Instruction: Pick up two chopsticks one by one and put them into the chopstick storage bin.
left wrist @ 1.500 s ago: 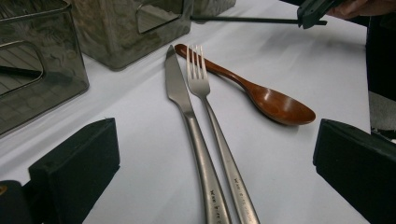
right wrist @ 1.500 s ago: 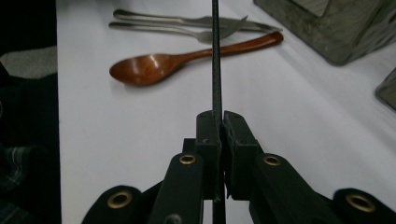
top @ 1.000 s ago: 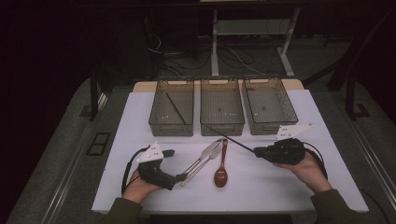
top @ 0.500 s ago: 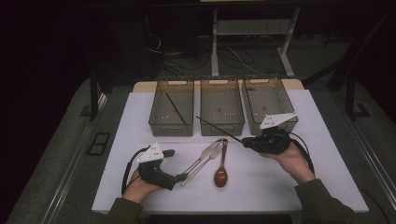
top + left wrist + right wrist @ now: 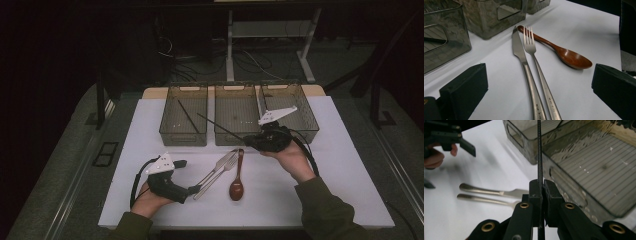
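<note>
My right gripper (image 5: 250,142) is shut on a thin black chopstick (image 5: 222,128), which points up-left over the front of the middle bin (image 5: 237,134). In the right gripper view the pads (image 5: 535,188) pinch the chopstick (image 5: 539,150) near that bin's corner. My left gripper (image 5: 196,188) rests on the white table and stands open. Its jaws straddle the handles of a steel knife (image 5: 522,60) and fork (image 5: 534,58) without touching them. A brown wooden spoon (image 5: 566,53) lies beside the fork. Another black chopstick (image 5: 188,116) lies in the left bin (image 5: 182,136).
Three smoky clear bins stand in a row at the back of the white table (image 5: 340,170); the right bin (image 5: 300,131) is behind my right hand. Dark floor with cables and a desk frame (image 5: 230,45) lies beyond. The person's other hand (image 5: 434,157) is at the left.
My right hand has carried the chopstick left and a little up, from the table's right side to the front of the middle bin. The left gripper and cutlery have stayed put.
</note>
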Tool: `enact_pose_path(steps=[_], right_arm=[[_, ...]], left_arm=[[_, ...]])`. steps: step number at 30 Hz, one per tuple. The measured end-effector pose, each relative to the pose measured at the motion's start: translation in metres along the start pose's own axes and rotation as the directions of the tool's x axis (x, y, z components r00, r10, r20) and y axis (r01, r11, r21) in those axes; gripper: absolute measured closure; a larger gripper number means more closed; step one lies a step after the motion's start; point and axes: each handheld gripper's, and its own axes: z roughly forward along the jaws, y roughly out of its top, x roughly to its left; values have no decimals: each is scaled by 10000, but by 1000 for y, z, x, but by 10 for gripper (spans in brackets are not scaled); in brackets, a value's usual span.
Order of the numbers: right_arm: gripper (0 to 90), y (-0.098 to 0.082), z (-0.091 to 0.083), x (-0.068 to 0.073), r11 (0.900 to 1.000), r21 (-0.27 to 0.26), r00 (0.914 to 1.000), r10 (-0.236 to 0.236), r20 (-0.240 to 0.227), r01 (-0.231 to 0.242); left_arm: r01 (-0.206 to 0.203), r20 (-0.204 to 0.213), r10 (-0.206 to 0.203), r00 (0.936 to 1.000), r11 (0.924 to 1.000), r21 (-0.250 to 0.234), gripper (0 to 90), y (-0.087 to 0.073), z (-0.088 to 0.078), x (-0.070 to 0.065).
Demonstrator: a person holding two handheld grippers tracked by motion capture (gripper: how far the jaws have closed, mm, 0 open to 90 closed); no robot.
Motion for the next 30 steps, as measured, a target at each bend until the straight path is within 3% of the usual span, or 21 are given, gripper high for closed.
enact_pose_path(steps=[10, 18, 30], right_arm=[[844, 35, 24, -3, 9994, 355, 9998, 22, 219, -30], [844, 59, 48, -9, 9973, 664, 9987, 286, 432, -314], [844, 94, 99, -12, 9896, 1239, 9952, 634, 750, -724]], left_arm=[[11, 9, -11, 10000, 10000, 13, 0, 0, 1, -1], [11, 32, -11, 10000, 10000, -65, 0, 0, 0, -1], [-10, 48, 11, 10000, 9998, -192, 0, 1, -1, -1]])
